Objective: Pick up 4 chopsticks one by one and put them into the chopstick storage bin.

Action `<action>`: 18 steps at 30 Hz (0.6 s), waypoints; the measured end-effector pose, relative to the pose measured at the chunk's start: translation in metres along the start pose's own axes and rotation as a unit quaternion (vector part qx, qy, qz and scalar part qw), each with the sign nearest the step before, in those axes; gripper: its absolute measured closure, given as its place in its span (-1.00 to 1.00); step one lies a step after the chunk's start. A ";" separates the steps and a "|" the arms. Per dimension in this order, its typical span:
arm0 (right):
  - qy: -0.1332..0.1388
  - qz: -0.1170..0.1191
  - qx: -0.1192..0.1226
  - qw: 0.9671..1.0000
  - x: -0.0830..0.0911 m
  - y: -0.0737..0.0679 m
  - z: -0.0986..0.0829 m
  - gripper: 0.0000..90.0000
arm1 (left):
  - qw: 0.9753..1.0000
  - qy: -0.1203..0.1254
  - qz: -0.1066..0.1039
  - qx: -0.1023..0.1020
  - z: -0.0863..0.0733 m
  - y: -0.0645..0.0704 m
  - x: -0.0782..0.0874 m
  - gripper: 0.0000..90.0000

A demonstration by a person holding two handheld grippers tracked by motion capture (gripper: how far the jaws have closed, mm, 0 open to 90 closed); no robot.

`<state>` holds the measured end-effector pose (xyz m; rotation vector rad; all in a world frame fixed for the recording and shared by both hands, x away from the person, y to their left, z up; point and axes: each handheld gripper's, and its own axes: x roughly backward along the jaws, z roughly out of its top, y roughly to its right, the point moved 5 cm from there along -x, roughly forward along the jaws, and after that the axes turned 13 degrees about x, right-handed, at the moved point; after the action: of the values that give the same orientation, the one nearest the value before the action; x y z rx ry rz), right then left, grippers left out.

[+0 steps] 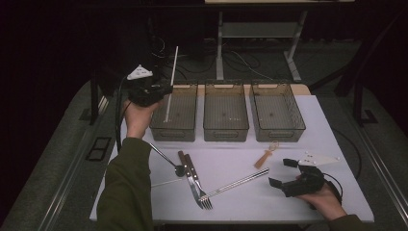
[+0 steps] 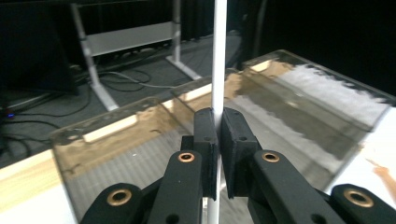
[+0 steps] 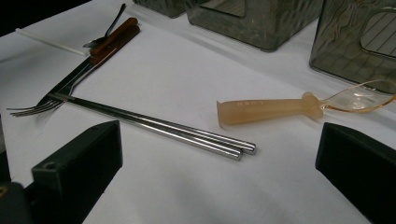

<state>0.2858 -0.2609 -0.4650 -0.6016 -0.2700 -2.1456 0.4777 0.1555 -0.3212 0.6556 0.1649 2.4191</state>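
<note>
Straw (image 1: 171, 82) stands pinched upright in your left gripper (image 1: 155, 90), its lower end inside the left bin (image 1: 174, 132), so this drop looks almost done. All three bins appear empty, so sorting seems barely begun. Your right gripper (image 1: 286, 173) hangs wide open, holding nothing, near the chopsticks (image 3: 159, 128) and small spoon (image 3: 280, 108); fork (image 1: 196, 184), ladle (image 1: 166, 159) and another straw (image 3: 49, 41) wait too.

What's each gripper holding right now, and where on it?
Left gripper pinches the white stick near its middle, upright. Right gripper is open, holding nothing.
</note>
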 end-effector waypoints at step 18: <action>0.006 0.000 -0.002 1.000 0.003 0.002 0.000 -0.99 | 0.989 -0.120 0.086 0.026 -0.052 -0.048 -0.033 0.89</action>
<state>0.2855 -0.2640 -0.4631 -0.5915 -0.2598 -2.1499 0.5008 0.1762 -0.3927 1.0155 0.0750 2.4798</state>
